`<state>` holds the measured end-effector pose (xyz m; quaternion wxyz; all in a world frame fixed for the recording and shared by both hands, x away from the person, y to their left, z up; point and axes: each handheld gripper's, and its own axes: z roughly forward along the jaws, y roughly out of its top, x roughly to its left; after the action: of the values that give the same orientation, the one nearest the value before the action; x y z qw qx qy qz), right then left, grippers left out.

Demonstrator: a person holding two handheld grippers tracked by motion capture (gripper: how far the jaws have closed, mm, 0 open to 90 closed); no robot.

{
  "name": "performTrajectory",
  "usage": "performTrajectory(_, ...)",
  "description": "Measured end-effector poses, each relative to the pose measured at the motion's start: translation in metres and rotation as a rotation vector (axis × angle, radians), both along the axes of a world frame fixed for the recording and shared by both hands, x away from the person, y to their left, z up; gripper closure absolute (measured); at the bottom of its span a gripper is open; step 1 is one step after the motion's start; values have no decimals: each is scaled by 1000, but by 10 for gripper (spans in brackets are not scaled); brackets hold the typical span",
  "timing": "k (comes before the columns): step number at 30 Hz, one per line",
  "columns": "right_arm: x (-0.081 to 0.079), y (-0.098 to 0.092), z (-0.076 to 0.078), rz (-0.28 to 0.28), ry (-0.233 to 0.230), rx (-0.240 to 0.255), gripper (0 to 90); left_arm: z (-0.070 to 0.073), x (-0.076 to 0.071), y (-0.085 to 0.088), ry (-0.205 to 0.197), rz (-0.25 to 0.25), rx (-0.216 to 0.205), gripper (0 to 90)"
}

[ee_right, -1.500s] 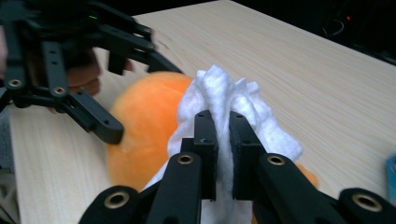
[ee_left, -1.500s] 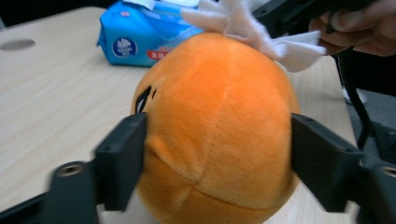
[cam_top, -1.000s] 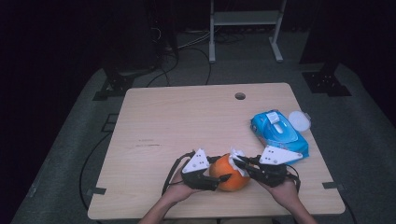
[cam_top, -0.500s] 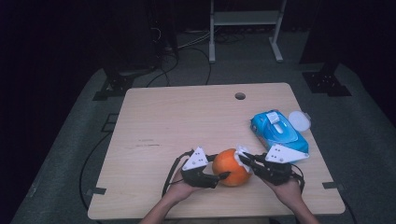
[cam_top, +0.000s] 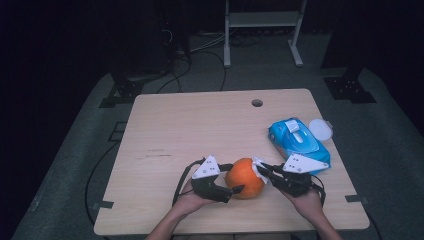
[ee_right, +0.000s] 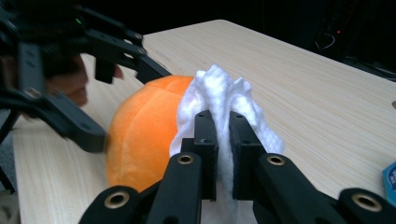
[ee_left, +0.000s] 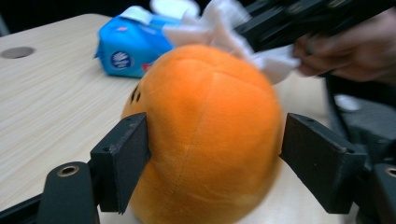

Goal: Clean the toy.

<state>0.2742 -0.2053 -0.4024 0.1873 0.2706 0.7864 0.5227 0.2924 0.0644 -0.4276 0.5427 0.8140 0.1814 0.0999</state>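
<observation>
The orange soft toy (cam_top: 245, 177) sits on the counter (cam_top: 200, 125) near the front edge. The left hand-held gripper (cam_top: 231, 191) has just been opening, its jaws spread around the toy. The right hand-held gripper (cam_top: 261, 167) pinches a white wipe (ee_right: 224, 105) against the toy. With the left one loose, a hard rub may roll the toy away.

On the table (cam_top: 200, 125): one orange plush (cam_top: 245, 177), one white wipe (cam_top: 259, 167), one blue wipe pack (cam_top: 296, 140), one white lid (cam_top: 320, 129); two grippers, left (cam_top: 235, 190) and right (cam_top: 261, 168)
</observation>
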Motion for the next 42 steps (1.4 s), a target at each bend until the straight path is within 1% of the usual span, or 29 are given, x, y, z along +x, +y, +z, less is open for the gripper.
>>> performTrajectory(1,-1,2,1,2,-9,-9,827,-2,-1,-2,-9,13,1,239)
performTrajectory(3,-6,8,2,7,-23,-14,827,-4,-1,-3,-24,42,-5,293)
performTrajectory(4,-9,11,3,22,-27,-9,827,-5,-1,-4,-22,51,-12,315)
performTrajectory(6,-13,16,6,78,-22,15,826,-5,-2,-5,-19,62,-22,340)
performTrajectory(8,-16,23,8,76,-53,-30,826,-4,-3,-5,-29,37,-14,333)
performTrajectory(9,-16,23,8,72,-57,-42,826,-4,-3,-3,-22,12,-16,320)
performTrajectory(10,-14,21,7,68,-49,-39,827,-4,-2,-2,-11,-19,-16,303)
performTrajectory(12,-12,15,7,36,-57,-45,826,-4,-2,1,-8,-59,-18,286)
performTrajectory(13,-11,11,6,18,-54,-42,826,-4,-2,1,-1,-59,-24,261)
performTrajectory(15,-8,5,6,12,-34,-15,827,-5,0,-4,9,-33,-18,183)
performTrajectory(17,-7,6,4,19,-29,-11,827,-9,1,-11,7,6,15,108)
performTrajectory(18,-8,8,4,28,-28,-10,827,-11,2,-13,7,10,25,98)
performTrajectory(19,-9,12,4,39,-29,-14,826,-13,1,-15,-9,17,32,102)
performTrajectory(20,-12,16,5,50,-35,-24,826,-14,0,-14,-28,19,34,137)
performTrajectory(22,-17,23,5,75,-46,-35,826,-13,-3,-10,-75,16,29,275)
performTrajectory(23,-19,25,6,85,-50,-37,826,-12,-4,-9,-91,19,27,325)
performTrajectory(25,-22,27,9,84,-71,-51,826,-9,-4,-6,-84,14,7,379)
performTrajectory(26,-22,26,11,79,-79,-51,827,-9,-4,-6,-84,14,7,393)
performTrajectory(27,-20,23,13,72,-78,-44,827,-5,-4,-4,-82,13,-7,398)
performTrajectory(29,-15,14,11,38,-74,-34,827,-3,-4,-1,-69,22,2,398)
performTrajectory(31,-10,5,7,8,-54,-31,827,-4,-3,-1,-43,33,-3,397)
performTrajectory(33,-10,3,5,1,-37,-19,827,-3,-3,-4,-31,42,1,390)
performTrajectory(35,-15,10,7,20,-52,-29,827,-3,-4,-7,-14,59,-2,379)
performTrajectory(36,-17,14,7,47,-53,-23,826,-4,-4,-7,-15,61,0,377)
performTrajectory(37,-19,19,8,60,-57,-34,826,-4,-5,-7,-16,64,3,377)
performTrajectory(38,-21,23,8,59,-78,-58,827,-4,-5,-6,-11,64,1,378)
performTrajectory(39,-21,24,9,57,-86,-70,827,-4,-5,-5,-9,66,-2,380)
performTrajectory(41,-17,19,11,44,-76,-59,827,-5,-8,-7,-28,60,5,382)
performTrajectory(42,-15,16,10,24,-77,-61,827,-6,-10,-10,-46,50,20,381)
